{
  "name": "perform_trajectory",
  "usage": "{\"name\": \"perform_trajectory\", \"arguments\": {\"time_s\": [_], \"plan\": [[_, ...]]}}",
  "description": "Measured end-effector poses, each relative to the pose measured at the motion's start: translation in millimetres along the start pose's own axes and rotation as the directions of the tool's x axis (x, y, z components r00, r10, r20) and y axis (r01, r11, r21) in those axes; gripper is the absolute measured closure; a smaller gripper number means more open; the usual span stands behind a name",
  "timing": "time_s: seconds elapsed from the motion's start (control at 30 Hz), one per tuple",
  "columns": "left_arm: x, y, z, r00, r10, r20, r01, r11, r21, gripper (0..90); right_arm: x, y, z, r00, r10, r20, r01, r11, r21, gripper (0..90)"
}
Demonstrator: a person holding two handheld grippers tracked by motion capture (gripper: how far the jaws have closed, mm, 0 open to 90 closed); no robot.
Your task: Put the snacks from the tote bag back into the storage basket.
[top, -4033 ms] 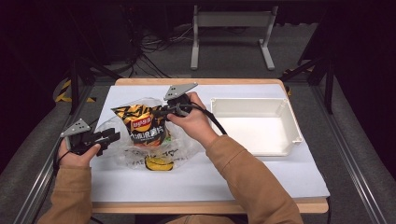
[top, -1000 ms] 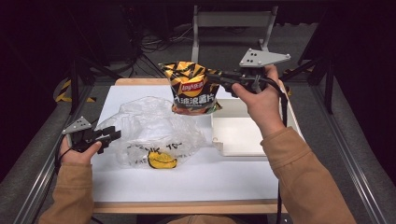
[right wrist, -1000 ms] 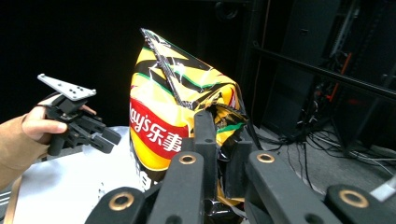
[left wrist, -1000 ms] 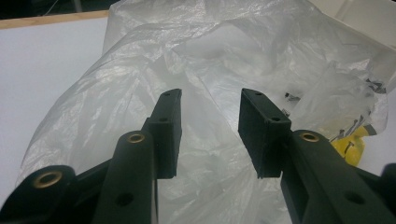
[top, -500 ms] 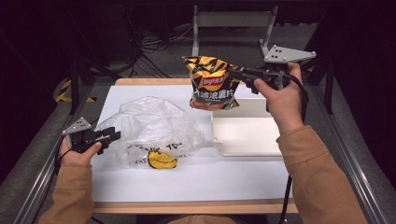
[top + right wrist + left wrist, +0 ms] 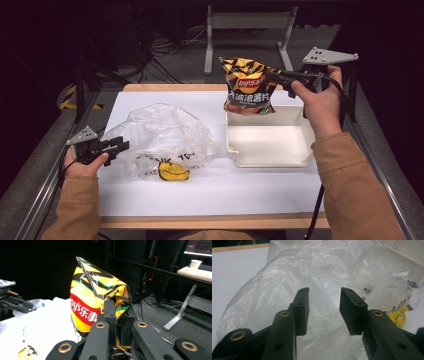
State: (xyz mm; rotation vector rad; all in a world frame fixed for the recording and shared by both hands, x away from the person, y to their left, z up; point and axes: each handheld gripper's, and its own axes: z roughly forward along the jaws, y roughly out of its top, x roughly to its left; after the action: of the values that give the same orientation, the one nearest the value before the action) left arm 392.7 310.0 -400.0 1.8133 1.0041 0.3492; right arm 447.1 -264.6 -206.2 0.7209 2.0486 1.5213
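The right gripper [image 6: 272,76] is clamped on the yellow-and-black crinkled chip bag [image 6: 248,86], held above the white plastic tray [image 6: 270,152]. The left gripper [image 6: 117,145] rests with jaws apart at the clear plastic bag [image 6: 162,135].

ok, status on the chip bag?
Right hand-held gripper shut on chip bag, held above white tray. Left hand-held gripper open at plastic bag. Nothing blocking the tray.

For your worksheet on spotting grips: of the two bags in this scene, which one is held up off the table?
The yellow crisp bag. The right tongs pinch its edge and hold it in the air above the white tray, while the clear plastic bag lies crumpled on the table.
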Motion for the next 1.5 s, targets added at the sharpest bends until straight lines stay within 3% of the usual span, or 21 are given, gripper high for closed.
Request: {"name": "perform_trajectory", "arguments": {"time_s": [0.23, 0.47, 1.2, 1.5], "plan": [[0.1, 0.8, 1.7, 1.0, 0.003, 0.003, -0.003, 1.0, 0.001, 59.9, -9.4, -13.7, 0.8, 0.9997, 0.011, 0.024, -0.012, 0.999, 0.041, 86.9], [0.1, 1.0, 2.1, 1.0, 0.006, 0.004, -0.006, 1.0, 0.005, 59.9, -18.9, -28.7, 4.0, 0.9995, 0.024, 0.019, -0.025, 0.997, 0.07, 86.9], [-3.9, -6.8, -10.3, 0.9997, -0.003, -0.025, 0.003, 1.0, 0.007, 59.9, -31.1, -84.0, 21.1, 0.9939, 0.085, -0.07, -0.075, 0.988, 0.136, 86.8], [-2.9, -8.1, -11.4, 0.9994, -0.007, -0.033, 0.007, 0.9999, 0.008, 59.5, -33.0, -95.6, 31.0, 0.9891, 0.106, -0.101, -0.09, 0.984, 0.152, 86.7]]}}
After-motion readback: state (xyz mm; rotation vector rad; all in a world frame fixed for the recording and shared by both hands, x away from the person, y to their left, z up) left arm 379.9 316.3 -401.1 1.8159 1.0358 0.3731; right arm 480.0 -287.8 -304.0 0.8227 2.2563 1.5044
